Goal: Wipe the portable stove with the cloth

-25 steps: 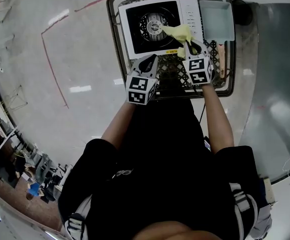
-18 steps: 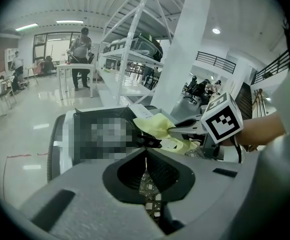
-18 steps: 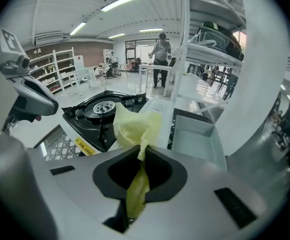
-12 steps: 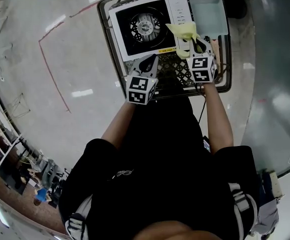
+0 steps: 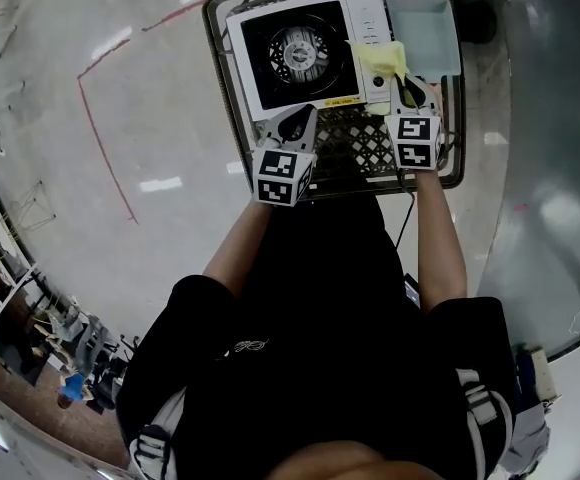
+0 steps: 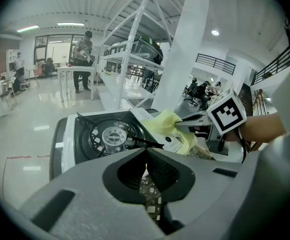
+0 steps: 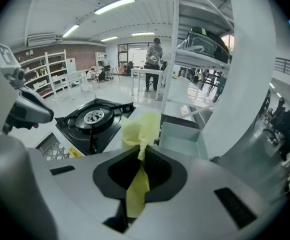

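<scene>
Yellow cloth (image 5: 384,60) pinched in right tongs (image 5: 402,78), draped over control-panel side of portable stove (image 5: 300,48). Left tongs (image 5: 308,116) clenched, empty, just off stove's near edge. Stove on wire rack (image 5: 355,148), pale blue tray (image 5: 425,33) just beside.

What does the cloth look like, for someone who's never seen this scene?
Find the wire cart holding the white stove. At the stove's right edge, beside the pale blue bin, is the cloth. It is the only yellow, crumpled thing, pinched in the right tongs.
</scene>
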The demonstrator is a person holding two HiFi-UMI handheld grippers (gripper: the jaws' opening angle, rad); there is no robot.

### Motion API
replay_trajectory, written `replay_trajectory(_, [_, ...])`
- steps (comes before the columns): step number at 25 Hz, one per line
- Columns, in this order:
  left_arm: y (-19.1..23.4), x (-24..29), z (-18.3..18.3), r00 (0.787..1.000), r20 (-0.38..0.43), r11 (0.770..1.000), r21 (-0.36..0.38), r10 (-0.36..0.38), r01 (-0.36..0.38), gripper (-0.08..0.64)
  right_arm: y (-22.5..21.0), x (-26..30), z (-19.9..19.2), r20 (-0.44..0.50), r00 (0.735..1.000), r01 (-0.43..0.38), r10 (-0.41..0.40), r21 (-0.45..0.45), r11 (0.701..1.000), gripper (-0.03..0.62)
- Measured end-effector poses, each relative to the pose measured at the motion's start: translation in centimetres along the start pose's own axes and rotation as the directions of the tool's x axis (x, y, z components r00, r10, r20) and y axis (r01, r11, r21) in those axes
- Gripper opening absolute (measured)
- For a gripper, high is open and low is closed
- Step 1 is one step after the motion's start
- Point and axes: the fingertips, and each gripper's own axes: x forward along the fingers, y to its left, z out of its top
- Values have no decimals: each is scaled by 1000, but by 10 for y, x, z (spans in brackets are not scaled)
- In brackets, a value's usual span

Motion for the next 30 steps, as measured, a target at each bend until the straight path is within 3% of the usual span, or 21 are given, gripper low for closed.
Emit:
replay_trajectory(4, [19,-14,4,998,42,999,-38,39,-37,21,24,-11,59,105,993,-45,49,-44,998,21])
replay_trajectory(8, [50,-38,2,993,76,992,-96,86,-79,21,74,-19,123,208,970,-105,124,-102,989,21])
replay_trajectory(13, [92,-67,-5,976,124,968,-199,181,-154,21,162,-2,175,240,926,-235,290,-232,944,21])
replay_trajectory(21, [156,-104,-32,954,129,930,-292,272,-226,21,289,43,174,104,880,-407,463,-335,850,21])
replay_trajectory(25, [177,-114,-51,947,120,914,-322,296,-245,21,323,70,149,-22,878,-438,478,-438,785,21])
replay_trajectory(30, [189,-119,-75,947,85,894,-364,311,-261,21,332,94,117,-184,879,-469,440,-500,728,21])
